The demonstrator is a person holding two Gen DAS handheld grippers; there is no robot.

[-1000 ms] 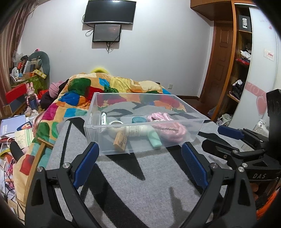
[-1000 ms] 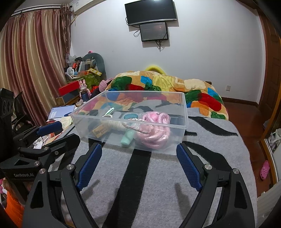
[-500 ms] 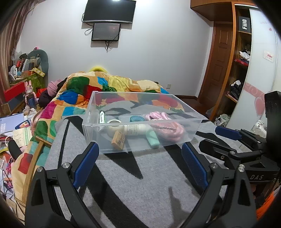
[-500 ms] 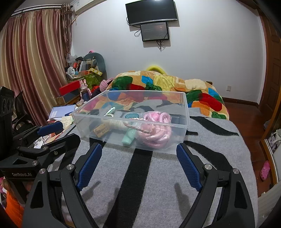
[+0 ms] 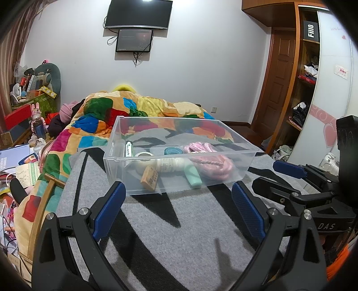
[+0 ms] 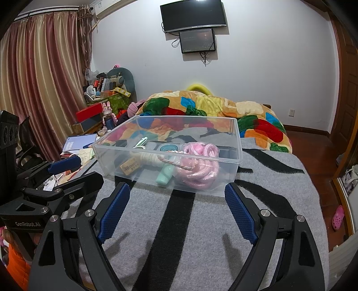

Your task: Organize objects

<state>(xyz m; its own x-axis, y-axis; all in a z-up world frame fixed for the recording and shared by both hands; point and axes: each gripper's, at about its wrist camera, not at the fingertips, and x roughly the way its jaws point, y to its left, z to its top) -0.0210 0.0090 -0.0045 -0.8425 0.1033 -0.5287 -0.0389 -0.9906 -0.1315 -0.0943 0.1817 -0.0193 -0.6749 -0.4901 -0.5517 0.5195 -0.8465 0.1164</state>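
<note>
A clear plastic bin (image 5: 179, 156) sits on a grey blanket with black stripes (image 5: 156, 235) at the centre of both views. Inside it lie a coiled pink rope (image 5: 212, 163), a mint-green tube (image 5: 192, 176), a tan eraser block (image 5: 149, 178), a teal roll of tape (image 5: 172, 150) and a white-and-green tube (image 5: 128, 148) along the left wall. The left gripper (image 5: 179, 208) hovers at the bottom of its frame, jaws spread wide and empty, just short of the bin's near wall. The right gripper (image 6: 176, 208) is likewise released, holding nothing, its blue pads (image 6: 240, 215) apart below the bin (image 6: 170, 154). A multicoloured quilt (image 5: 134, 116) lies behind the bin, with a wall-mounted television (image 5: 138, 13) at upper centre.
</note>
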